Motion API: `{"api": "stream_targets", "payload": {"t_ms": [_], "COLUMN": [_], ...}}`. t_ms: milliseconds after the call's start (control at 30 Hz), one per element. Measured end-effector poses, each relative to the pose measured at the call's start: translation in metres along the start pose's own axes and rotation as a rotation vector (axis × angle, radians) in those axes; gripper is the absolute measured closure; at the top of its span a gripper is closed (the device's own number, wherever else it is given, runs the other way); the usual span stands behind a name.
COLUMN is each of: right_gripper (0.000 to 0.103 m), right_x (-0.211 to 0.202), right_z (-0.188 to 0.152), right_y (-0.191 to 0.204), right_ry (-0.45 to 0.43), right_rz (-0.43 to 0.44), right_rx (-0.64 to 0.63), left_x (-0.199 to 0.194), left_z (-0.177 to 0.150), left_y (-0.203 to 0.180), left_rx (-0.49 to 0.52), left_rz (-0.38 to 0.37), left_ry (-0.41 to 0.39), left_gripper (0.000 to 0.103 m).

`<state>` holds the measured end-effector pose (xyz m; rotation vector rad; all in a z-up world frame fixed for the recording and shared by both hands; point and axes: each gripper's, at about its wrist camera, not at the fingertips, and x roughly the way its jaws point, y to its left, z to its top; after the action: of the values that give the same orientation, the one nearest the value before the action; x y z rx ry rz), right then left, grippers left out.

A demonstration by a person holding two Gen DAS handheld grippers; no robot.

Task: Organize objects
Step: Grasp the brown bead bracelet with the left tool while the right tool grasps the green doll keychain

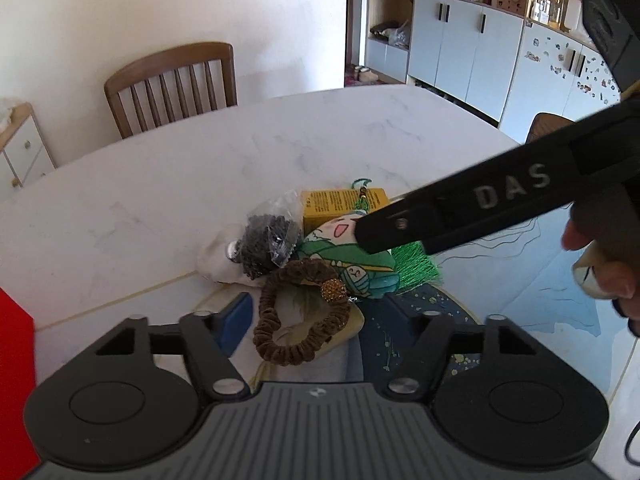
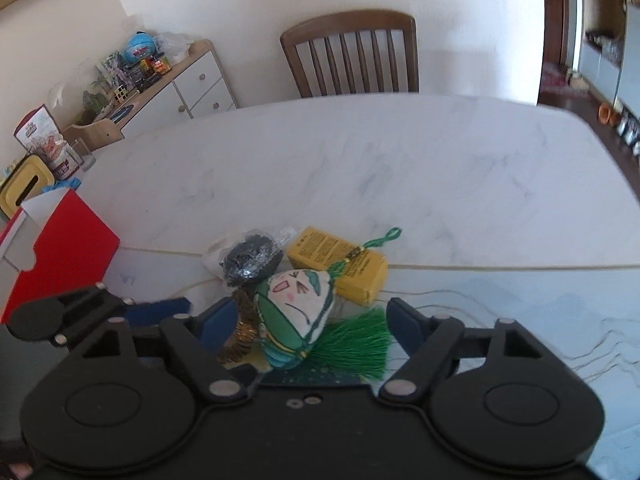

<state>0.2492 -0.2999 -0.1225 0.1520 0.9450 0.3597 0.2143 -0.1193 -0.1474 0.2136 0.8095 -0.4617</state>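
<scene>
A small heap lies on the white marble table. It holds a brown scrunchie with a gold bead, a green-and-white plush sachet with a green tassel, a yellow box and a clear bag of dark beads. My left gripper stands open around the scrunchie, its blue pad just beside the band. My right gripper is open astride the sachet and tassel, with small gaps on both sides. In the left wrist view the right gripper's black finger reaches over the sachet.
A red box stands at the table's left edge. A printed blue mat lies under the heap's near side. A wooden chair stands behind the table, a white sideboard at the far left, and a hand at the right.
</scene>
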Motion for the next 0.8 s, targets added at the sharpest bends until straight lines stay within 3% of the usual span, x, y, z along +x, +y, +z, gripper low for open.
{"api": "stream_targets", "payload": {"t_ms": [67,367,500,600,800], "right_gripper": [0.026,0.041,0.042,0.042,0.042], "right_x": [0.005,0.024,0.025,0.024,0.025], "right_z": [0.001,0.005,0.005,0.005,0.005], "right_y": [0.001,0.005,0.004,0.000,-0.006], "right_ry": [0.011,0.052,0.049,0.041,0.029], "right_rz": [0.007,0.018,0.032,0.046,0.052], "right_rx": [0.012,0.047,0.065,0.093,0.131], "left_x": [0.003,0.013,0.016,0.016,0.013], "left_z": [0.000,-0.001,-0.002,-0.002,-0.002], "left_y": [0.001,-0.001,0.000,0.001,0.010], "left_rx": [-0.003,-0.004,-0.013,-0.019,-0.062], "left_rz": [-0.009,-0.051,-0.069,-0.063,-0.065], "left_ry": [0.005,0.031,0.037,0.038,0.026], "left_gripper": [0.045,0.065,0.070,0.082,0.088]}}
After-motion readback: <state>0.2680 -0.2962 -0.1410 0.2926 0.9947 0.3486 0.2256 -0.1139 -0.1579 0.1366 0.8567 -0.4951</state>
